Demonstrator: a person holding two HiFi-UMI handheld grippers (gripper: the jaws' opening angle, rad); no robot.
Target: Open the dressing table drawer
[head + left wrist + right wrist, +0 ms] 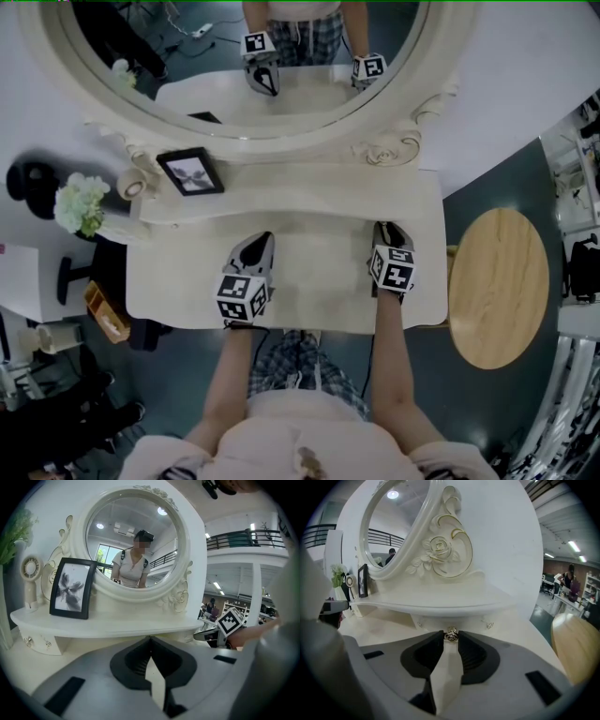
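The cream dressing table (319,277) has a raised shelf (440,605) under its oval mirror (187,66), with small drawers beneath the shelf ends. My right gripper (384,228) reaches under the right end of the shelf. There its jaw tips are closed on a small rose-shaped metal drawer knob (451,634), which sits pinched between them. A second knob (489,626) shows just to its right. My left gripper (260,240) hovers over the middle of the tabletop with its fingertips (150,638) together and nothing between them. Further small knobs (28,641) show under the shelf's left end.
A black picture frame (191,172) and a small white fan (30,569) stand on the shelf's left part, with white flowers (80,203) beyond. A round wooden stool (499,286) stands right of the table. The person stands at the table's front edge.
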